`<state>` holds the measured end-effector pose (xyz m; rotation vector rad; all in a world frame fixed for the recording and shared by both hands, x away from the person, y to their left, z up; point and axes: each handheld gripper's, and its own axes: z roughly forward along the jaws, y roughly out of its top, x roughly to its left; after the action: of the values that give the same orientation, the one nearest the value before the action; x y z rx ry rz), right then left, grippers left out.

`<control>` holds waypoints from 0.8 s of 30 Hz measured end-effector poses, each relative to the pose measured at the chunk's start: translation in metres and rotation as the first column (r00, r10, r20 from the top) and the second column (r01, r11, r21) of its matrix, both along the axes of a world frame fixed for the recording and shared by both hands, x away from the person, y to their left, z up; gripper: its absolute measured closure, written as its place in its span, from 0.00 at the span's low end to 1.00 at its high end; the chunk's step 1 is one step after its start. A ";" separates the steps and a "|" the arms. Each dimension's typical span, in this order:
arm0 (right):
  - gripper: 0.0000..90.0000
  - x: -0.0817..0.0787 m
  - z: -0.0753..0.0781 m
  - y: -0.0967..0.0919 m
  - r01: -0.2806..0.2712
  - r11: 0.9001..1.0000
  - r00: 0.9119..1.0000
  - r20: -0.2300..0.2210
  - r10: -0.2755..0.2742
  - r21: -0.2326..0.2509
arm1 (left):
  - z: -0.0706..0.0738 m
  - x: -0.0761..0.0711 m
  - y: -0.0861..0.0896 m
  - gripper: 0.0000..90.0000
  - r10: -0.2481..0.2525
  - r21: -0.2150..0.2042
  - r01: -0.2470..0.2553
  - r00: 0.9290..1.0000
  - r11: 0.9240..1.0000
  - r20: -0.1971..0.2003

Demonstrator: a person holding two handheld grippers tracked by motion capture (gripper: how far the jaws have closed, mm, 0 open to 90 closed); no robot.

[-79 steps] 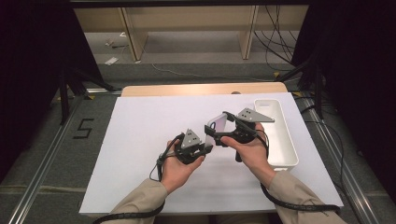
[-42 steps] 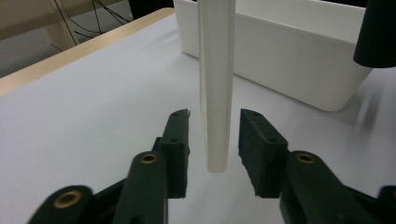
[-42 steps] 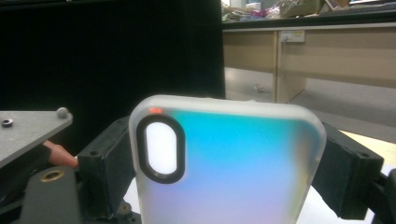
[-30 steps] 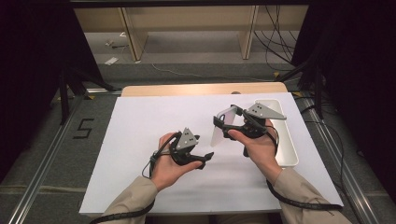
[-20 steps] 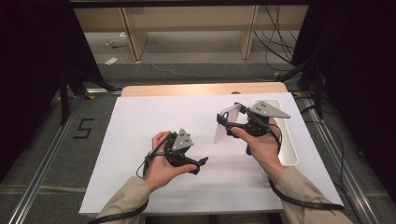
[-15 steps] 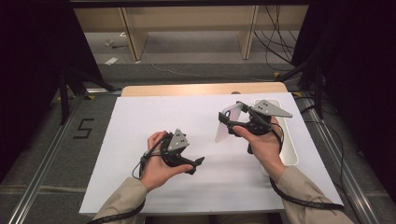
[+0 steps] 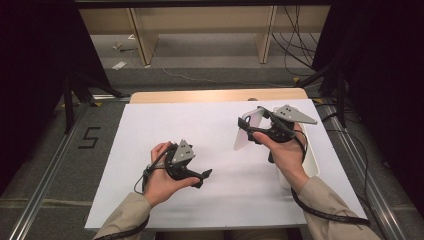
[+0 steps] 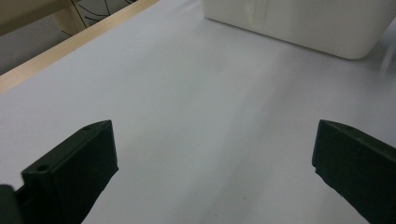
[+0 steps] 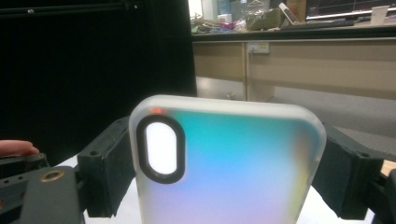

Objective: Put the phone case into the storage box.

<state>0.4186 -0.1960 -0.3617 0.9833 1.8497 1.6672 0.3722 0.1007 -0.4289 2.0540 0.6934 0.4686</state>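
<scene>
Now, by parts:
Right claw [image 7: 250, 131]: jaws pinch a phone case [image 9: 229, 163] by its two long edges; the case stands upright above the counter [image 7: 150, 130], and in the right gripper view its oval camera cut-out is at upper left.
Case in high view: a pale slab [image 7: 246, 132] held off the surface, left of the right hand [image 7: 285, 150], just beside the bin's near-left side.
Left claw [image 8: 215, 163]: jaws spread wide with nothing between them; they have just been opening. Bare white counter shows in the gap.
Left claw in high view: low over the near-left middle of the counter [image 7: 197, 176], tips toward the right, gripped by the left hand [image 7: 160, 175].
Gap between claws: well apart, with open white surface between them.
Open room: the left half and the far middle of the counter are bare; near the front edge there is a free strip between the two sleeves.
Edges: a tan wooden strip [image 7: 215, 95] runs along the far edge; the right edge lies just past the bin; the left edge drops to grey floor with a rail.
Bin [image 7: 312, 160]: white, long, at the right edge, largely behind the right hand; in the left gripper view its wall [image 8: 299, 23] is ahead. What is inside cannot be told.
</scene>
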 end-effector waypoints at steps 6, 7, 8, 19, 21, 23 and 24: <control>0.20 0.002 0.001 -0.004 0.011 1.000 1.000 0.003 -0.011 0.008 | -0.001 -0.001 0.005 0.00 0.008 -0.008 -0.008 1.000 1.000 0.003; 0.20 0.002 0.002 -0.005 0.014 1.000 1.000 0.000 -0.014 0.007 | -0.001 -0.001 0.006 0.00 0.008 -0.006 -0.008 1.000 1.000 0.003; 0.20 0.002 0.002 -0.006 0.016 1.000 1.000 0.000 -0.016 0.008 | -0.001 -0.001 0.006 0.00 0.010 -0.009 -0.010 1.000 1.000 0.003; 0.20 0.005 0.004 -0.013 0.043 0.999 0.999 0.001 -0.043 0.012 | -0.001 -0.004 0.013 0.00 0.019 -0.007 -0.019 1.000 1.000 0.003; 0.20 0.005 0.005 -0.015 0.048 0.999 0.999 -0.002 -0.048 0.013 | -0.002 -0.004 0.014 0.00 0.021 -0.011 -0.021 1.000 1.000 0.003; 0.20 0.006 0.005 -0.016 0.054 0.998 0.999 0.001 -0.054 0.014 | -0.002 -0.004 0.014 0.00 0.022 -0.013 -0.022 1.000 1.000 0.001; 0.20 0.006 0.005 -0.017 0.055 0.998 0.998 0.002 -0.055 0.015 | -0.002 -0.004 0.015 0.00 0.021 -0.014 -0.021 1.000 1.000 0.002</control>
<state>0.4248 -0.2126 -0.3563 1.0286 1.7945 1.6511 0.3679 0.1155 -0.4309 2.0349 0.7158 0.4770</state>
